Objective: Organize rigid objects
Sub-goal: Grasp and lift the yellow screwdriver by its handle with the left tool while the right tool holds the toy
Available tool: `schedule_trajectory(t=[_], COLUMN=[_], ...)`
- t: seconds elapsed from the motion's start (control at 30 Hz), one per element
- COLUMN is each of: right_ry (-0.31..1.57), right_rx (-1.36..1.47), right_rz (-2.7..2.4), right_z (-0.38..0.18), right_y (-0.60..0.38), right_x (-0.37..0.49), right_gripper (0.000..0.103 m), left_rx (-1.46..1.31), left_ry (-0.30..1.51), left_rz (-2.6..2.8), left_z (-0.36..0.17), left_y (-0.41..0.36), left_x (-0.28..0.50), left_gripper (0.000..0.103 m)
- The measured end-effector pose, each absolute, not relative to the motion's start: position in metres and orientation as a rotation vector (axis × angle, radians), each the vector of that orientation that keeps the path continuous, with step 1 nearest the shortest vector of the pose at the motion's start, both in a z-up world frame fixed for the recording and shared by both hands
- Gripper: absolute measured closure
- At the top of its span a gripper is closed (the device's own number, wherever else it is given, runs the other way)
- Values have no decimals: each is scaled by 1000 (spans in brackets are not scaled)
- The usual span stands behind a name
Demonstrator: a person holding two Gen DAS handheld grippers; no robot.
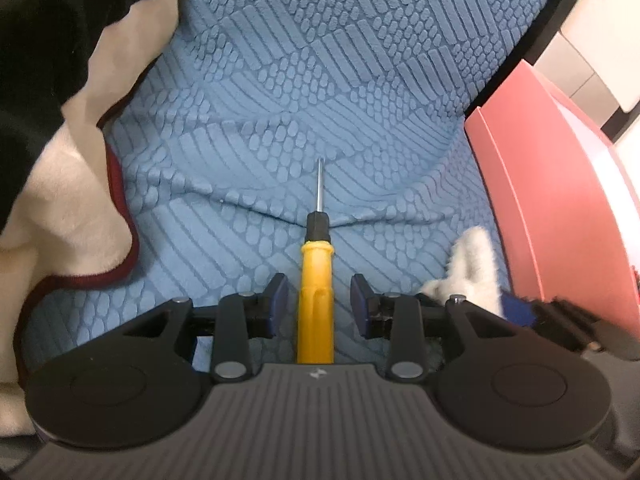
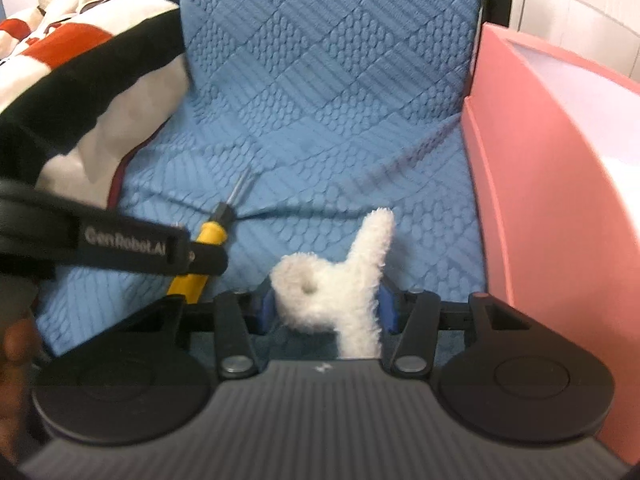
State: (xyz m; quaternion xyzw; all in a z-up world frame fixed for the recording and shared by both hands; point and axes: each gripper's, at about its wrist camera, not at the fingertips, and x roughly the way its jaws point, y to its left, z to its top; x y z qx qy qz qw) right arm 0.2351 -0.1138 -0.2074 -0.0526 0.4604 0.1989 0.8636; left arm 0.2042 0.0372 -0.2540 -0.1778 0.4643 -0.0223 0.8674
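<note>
A screwdriver [image 1: 316,300] with a yellow handle and a thin metal shaft lies on the blue textured cover [image 1: 320,80], pointing away from me. My left gripper [image 1: 319,294] is open and straddles the handle, with a gap on each side. In the right wrist view a white fluffy piece [image 2: 332,292] fills the space between the blue pads [image 2: 267,310] of my right gripper [image 2: 326,310], which is shut on it. The screwdriver [image 2: 214,232] also shows there at the left, partly hidden behind the black strap [image 2: 120,240] of the left tool. The fluffy piece [image 1: 472,268] shows at the right of the left wrist view.
A pink open box [image 2: 540,200] stands close on the right, its wall [image 1: 560,200] next to the right gripper. A black, white and red blanket [image 1: 60,160] is heaped along the left. A hand [image 2: 12,344] shows at the lower left edge.
</note>
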Motion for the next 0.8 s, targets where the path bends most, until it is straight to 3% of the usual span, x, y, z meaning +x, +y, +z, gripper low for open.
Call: schedule_trajectory(t=[0.27, 0.33, 0.37, 0.8], right_ry=[988, 991, 991, 983], right_rx=[-120, -125, -129, -141], right_rz=[418, 422, 423, 449], right_z=[-210, -211, -211, -192], right_y=[-119, -119, -119, -119], right_x=[236, 234, 233, 213], right_gripper=[51, 51, 51, 51], left_rx=[-286, -256, -233, -372], left_ry=[912, 903, 898, 854], left_rz=[-33, -11, 4, -44], left_z=[-257, -257, -258, -232], left_y=[23, 19, 18, 23], left_x=[211, 212, 212, 184], left_gripper=[65, 81, 82, 84])
